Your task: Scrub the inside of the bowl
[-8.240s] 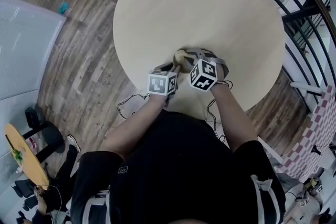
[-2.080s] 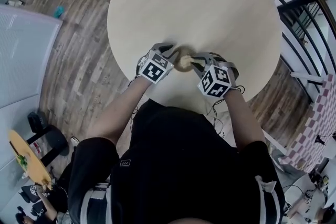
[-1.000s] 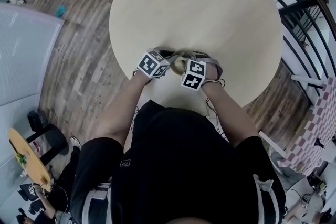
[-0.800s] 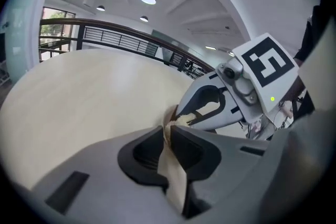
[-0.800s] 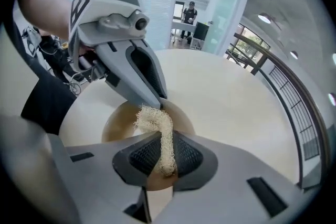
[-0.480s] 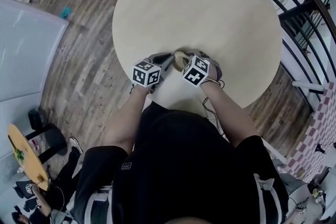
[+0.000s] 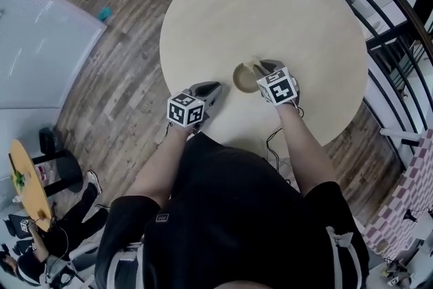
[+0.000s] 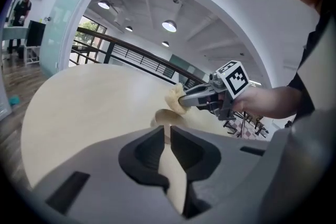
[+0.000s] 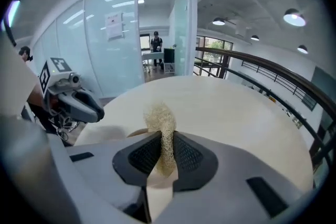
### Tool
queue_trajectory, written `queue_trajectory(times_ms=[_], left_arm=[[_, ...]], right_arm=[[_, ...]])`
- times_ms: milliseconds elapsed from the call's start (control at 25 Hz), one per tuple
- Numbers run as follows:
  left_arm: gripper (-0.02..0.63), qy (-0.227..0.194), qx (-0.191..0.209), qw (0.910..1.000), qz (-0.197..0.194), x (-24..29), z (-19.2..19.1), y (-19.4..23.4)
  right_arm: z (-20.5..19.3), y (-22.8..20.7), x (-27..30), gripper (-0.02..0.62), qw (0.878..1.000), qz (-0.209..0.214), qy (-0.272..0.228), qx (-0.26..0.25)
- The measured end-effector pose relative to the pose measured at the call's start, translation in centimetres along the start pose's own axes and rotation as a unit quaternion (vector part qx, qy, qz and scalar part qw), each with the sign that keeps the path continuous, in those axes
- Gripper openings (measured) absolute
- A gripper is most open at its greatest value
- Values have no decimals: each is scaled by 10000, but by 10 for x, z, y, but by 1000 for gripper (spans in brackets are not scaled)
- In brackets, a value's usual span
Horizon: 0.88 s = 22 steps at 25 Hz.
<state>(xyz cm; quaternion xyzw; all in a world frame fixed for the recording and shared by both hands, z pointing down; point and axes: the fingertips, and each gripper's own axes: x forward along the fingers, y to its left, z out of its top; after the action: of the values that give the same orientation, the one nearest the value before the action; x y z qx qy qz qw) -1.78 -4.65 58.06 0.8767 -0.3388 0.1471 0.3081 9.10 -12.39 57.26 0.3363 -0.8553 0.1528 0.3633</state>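
Head view, round pale tbl, plank floor, R tongs pinch scrubber, L tongs ajar, empty

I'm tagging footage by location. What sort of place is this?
Likely an office building's upper floor or mezzanine: glass partition walls, a dark railing along the edge, and a round wooden table on plank flooring.

We see a pale cream table on a floor of grey-brown wood-grain planks, and a tan bowl almost the table's shade. Our left gripper and right gripper are grey with black dotted pads, each bearing a cube of black-and-white square markers. The scrubber is straw-yellow mesh, and our shirt is black.
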Motion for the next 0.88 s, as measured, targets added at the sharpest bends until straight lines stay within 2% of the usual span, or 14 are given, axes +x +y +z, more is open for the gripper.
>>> queue_trajectory(times_ms=[200, 440, 640, 880], left_arm=[[40, -353, 350, 9985, -210, -28, 29, -28], [40, -657, 475, 9950, -592, -67, 53, -48], [40, -861, 628, 9909, -819, -107, 80, -56], [38, -973, 938, 9845, -1114, -156, 105, -62]], right_arm=[[20, 7, -41, 72, 9965, 31, -689, 468], [34, 28, -97, 72, 9871, -66, -1336, 879], [58, 56, -145, 72, 9741, -206, -1979, 1071], [90, 102, -200, 72, 9511, -429, -2795, 1240]])
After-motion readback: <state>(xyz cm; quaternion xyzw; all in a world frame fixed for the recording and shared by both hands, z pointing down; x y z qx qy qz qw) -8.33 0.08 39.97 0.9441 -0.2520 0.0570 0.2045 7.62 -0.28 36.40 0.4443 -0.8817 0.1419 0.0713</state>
